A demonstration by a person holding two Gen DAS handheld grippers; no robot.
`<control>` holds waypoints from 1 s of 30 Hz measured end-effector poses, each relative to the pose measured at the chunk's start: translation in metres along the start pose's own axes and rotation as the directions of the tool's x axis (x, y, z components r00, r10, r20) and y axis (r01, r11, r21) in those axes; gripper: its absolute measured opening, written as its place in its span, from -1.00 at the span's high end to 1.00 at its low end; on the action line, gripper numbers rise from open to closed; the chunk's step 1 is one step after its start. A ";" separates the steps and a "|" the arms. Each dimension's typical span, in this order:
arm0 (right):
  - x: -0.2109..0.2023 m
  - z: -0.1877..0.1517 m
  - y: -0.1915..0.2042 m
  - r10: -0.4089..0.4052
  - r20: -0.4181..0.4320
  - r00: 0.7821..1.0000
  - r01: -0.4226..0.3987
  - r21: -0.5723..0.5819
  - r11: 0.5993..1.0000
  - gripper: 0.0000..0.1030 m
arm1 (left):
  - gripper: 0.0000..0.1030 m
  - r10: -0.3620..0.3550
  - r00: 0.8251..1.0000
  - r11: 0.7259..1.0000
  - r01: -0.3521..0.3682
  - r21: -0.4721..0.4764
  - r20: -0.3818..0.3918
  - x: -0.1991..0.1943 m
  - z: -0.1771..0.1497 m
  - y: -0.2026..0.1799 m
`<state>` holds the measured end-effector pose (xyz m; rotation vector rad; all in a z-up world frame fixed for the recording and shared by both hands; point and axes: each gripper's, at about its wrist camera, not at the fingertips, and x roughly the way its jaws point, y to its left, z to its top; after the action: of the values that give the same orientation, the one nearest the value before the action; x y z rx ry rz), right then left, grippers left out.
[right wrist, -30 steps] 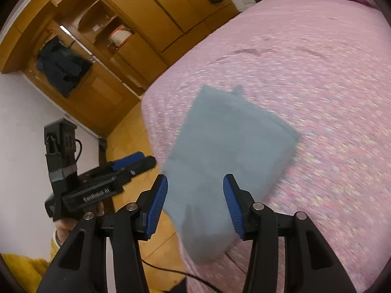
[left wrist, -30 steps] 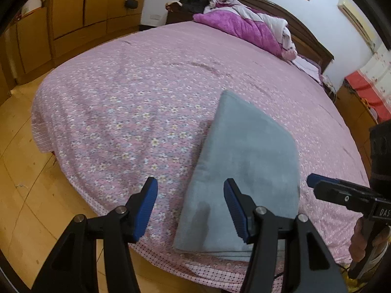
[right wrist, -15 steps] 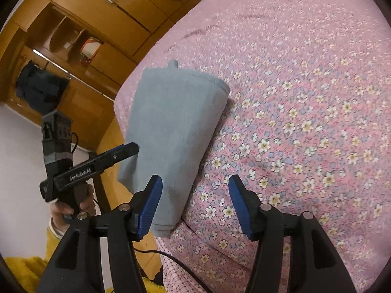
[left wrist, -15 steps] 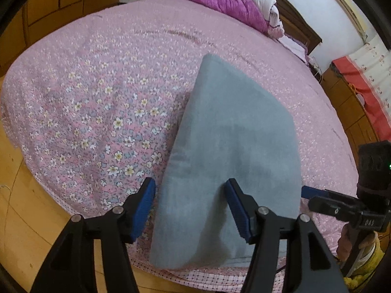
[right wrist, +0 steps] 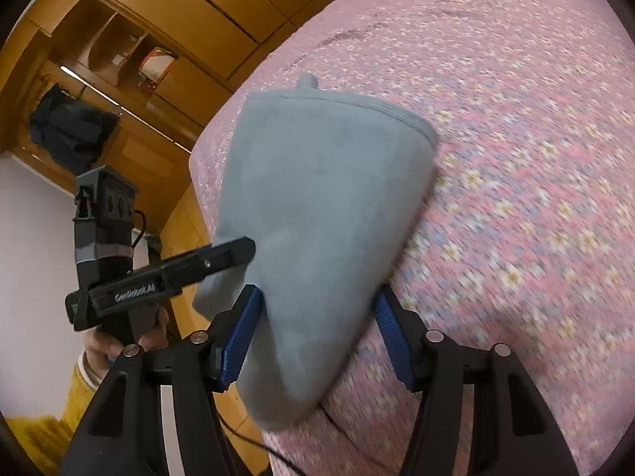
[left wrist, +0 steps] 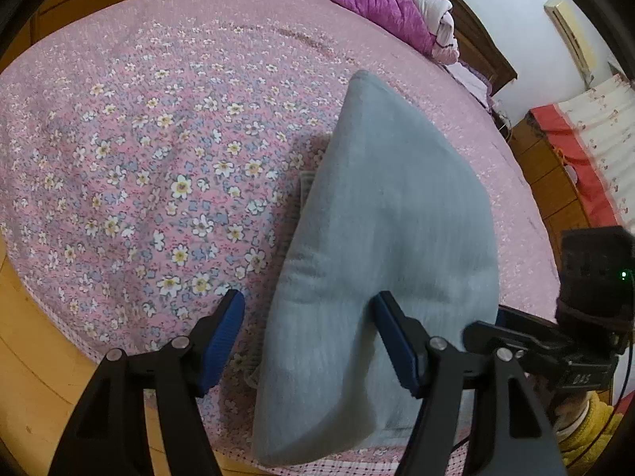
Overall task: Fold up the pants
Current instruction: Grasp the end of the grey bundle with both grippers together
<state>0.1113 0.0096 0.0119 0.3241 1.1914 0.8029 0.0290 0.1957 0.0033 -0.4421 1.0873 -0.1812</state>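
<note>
Grey-blue folded pants lie on the pink flowered bed, their near end at the bed's front edge. My left gripper hangs low over that end with its jaws opening. The pants' left edge is between the fingers; the left pad is clear of the cloth and the right pad rests on top. My right gripper straddles the near right corner of the pants, jaws opening, with cloth filling the gap. Each gripper also shows in the other's view: the left gripper and the right gripper.
A purple quilt is heaped by the wooden headboard. Wooden wardrobes with a dark garment stand beyond the bed's left side. Wooden floor runs along the front edge. A black cable trails below the right gripper.
Both grippers have sunk toward the near end of the pants and tipped further down. Their jaws have spread wider, and the cloth now sits between the fingers of each.
</note>
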 end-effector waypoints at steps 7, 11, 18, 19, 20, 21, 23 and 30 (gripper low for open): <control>0.014 -0.002 0.010 0.005 0.010 1.000 -0.004 -0.090 0.996 -0.35 | -0.39 -0.034 0.999 0.999 0.034 0.028 -0.006 0.008 0.008 0.002; 0.017 0.005 0.013 0.028 0.013 1.000 -0.027 -0.072 0.997 -0.37 | -0.39 -0.063 0.998 0.998 0.063 0.025 -0.005 0.013 0.011 -0.003; 0.021 0.014 0.014 0.034 0.008 0.999 -0.034 -0.034 0.999 0.38 | -0.16 -0.102 0.995 0.995 0.102 0.000 -0.001 0.010 0.012 0.001; 0.020 0.015 0.015 0.051 0.009 0.999 -0.051 -0.034 0.998 0.47 | -0.09 -0.106 0.994 0.994 0.106 0.002 0.005 0.007 0.010 0.001; 0.016 0.016 0.017 0.070 0.016 0.997 -0.070 -0.034 0.997 0.51 | -0.07 -0.099 0.995 0.995 0.099 0.008 0.012 0.002 0.009 0.001; 0.012 0.015 0.018 0.084 0.021 0.996 -0.083 -0.039 0.996 0.56 | -0.01 -0.093 0.995 0.996 0.093 0.011 0.018 -0.002 0.008 0.001; 0.004 0.015 0.022 0.109 0.028 0.994 -0.108 -0.051 0.993 0.61 | 0.07 -0.101 0.995 0.995 0.101 -0.006 0.027 -0.009 0.008 0.000; -0.041 0.014 0.027 0.163 0.067 0.984 -0.157 -0.084 0.984 0.64 | 0.15 -0.170 0.983 0.985 0.169 0.013 0.074 -0.035 0.004 -0.031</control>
<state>0.1078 0.0016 0.0623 0.3852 1.0708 0.9676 0.0184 0.1816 0.0465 -0.5316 0.9751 -0.3166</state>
